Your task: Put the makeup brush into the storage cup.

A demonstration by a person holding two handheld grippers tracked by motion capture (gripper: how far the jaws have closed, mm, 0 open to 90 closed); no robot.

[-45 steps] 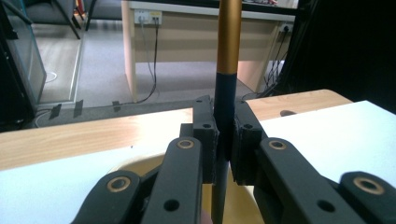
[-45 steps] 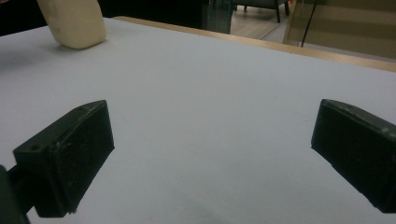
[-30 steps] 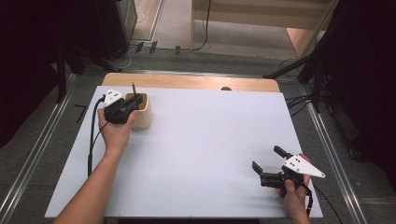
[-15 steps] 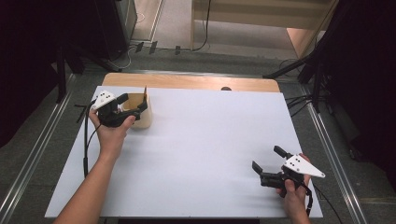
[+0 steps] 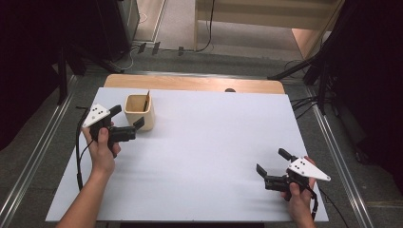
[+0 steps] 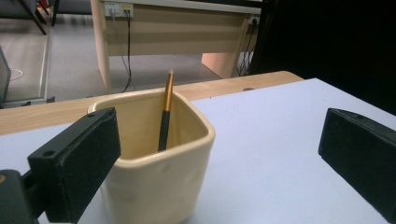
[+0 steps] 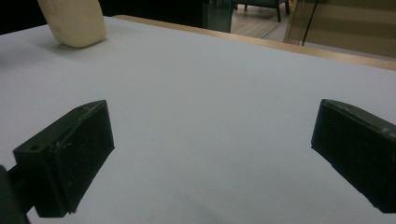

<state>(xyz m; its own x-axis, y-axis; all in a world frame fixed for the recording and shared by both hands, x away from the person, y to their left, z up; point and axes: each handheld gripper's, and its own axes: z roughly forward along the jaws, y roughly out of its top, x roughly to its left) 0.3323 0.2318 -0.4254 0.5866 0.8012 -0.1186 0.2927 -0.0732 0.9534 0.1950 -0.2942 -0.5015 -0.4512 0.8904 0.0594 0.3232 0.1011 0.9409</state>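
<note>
A cream square cup (image 5: 139,113) stands at the back left of the white table top (image 5: 214,142). A black and gold pen (image 5: 146,101) leans inside it, tip up. My left gripper (image 5: 127,117) sits just left of and nearer than the cup, held level and pointing at it. Its jaws have just been opening and stand wide, pressing on nothing. In the left gripper view the cup (image 6: 154,186) and pen (image 6: 166,112) are close ahead, next to the left jaw. My right gripper (image 5: 272,161) rests open and holding nothing at the front right, and it (image 7: 210,154) points across the bare sheet.
A wooden table edge (image 5: 190,83) runs along the back of the white sheet. Metal rails (image 5: 332,142) flank the table on both sides. The cup (image 7: 74,21) shows far off in the right gripper view. A wooden desk (image 6: 177,28) stands beyond the table.
My left gripper was shut over the cup with the pen. It has opened, left the pen in the cup and drawn back to the left and nearer. The right gripper has kept still.
</note>
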